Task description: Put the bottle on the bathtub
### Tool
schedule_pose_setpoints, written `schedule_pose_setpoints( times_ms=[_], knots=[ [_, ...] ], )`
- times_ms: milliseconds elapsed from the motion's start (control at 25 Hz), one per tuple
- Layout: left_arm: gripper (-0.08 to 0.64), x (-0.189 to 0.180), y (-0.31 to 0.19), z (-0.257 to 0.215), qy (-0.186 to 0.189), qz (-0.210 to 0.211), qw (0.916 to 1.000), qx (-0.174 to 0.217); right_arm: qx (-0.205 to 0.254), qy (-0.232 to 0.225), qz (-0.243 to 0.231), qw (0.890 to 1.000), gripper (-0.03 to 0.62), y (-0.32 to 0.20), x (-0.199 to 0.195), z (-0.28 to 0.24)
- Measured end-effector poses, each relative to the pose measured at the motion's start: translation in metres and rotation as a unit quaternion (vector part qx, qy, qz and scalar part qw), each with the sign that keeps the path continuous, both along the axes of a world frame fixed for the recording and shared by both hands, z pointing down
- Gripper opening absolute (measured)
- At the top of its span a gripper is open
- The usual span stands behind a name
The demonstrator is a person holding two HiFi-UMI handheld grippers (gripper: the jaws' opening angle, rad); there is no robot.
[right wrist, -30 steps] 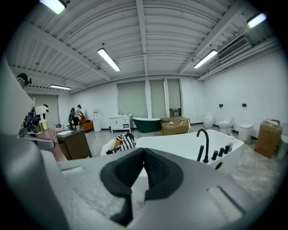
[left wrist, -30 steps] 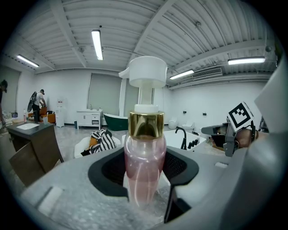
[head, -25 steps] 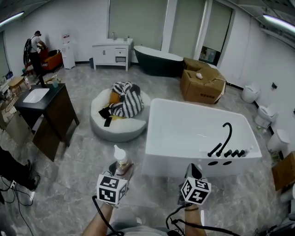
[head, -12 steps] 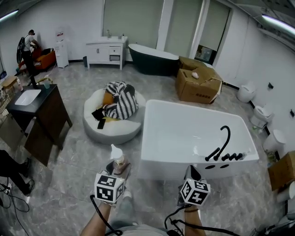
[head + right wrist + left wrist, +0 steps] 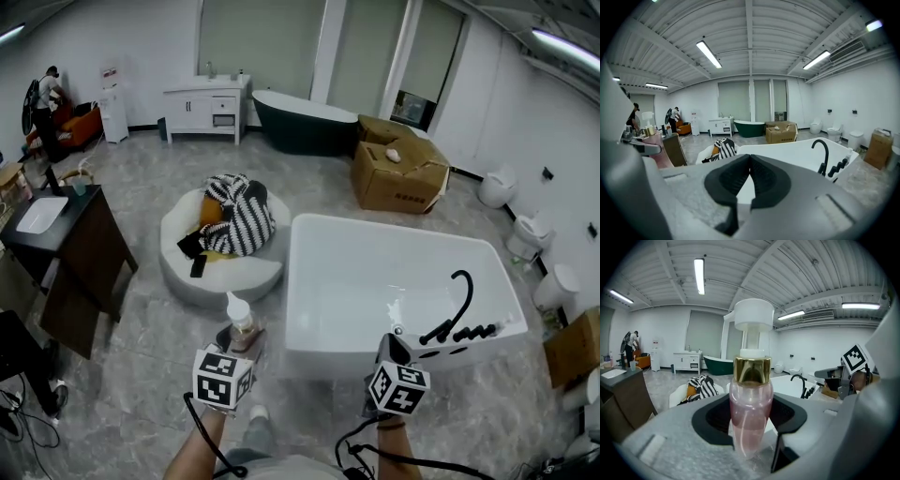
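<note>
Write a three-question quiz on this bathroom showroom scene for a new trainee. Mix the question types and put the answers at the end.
1. Fill in the gap: the tall curved tap on the white rectangular bathtub is coloured ___.
2. True or false: the right gripper grips something between its fingers.
3. Where is the clear pink bottle with the gold collar and white pump cap?
A) upright in the left gripper
B) standing on the bathtub's rim
C) lying on the grey floor

Key: 1 black; 2 false, its fingers are together with nothing between them; 3 A.
</note>
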State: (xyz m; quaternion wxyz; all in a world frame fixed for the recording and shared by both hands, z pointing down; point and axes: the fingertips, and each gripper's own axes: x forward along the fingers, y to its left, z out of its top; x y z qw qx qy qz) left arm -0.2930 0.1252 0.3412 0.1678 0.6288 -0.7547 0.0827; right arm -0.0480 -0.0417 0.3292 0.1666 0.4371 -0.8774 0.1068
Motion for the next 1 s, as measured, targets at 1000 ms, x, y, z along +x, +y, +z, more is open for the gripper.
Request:
schedule_pose_setpoints(
  times_ms=[1000],
  knots=[
    [0.227, -0.113, -0.139, 0.010, 0.002, 0.024, 0.9996, -0.013, -0.025, -0.023, 0.009, 0.999, 0.003, -0.115, -0.110, 0.005]
  ],
)
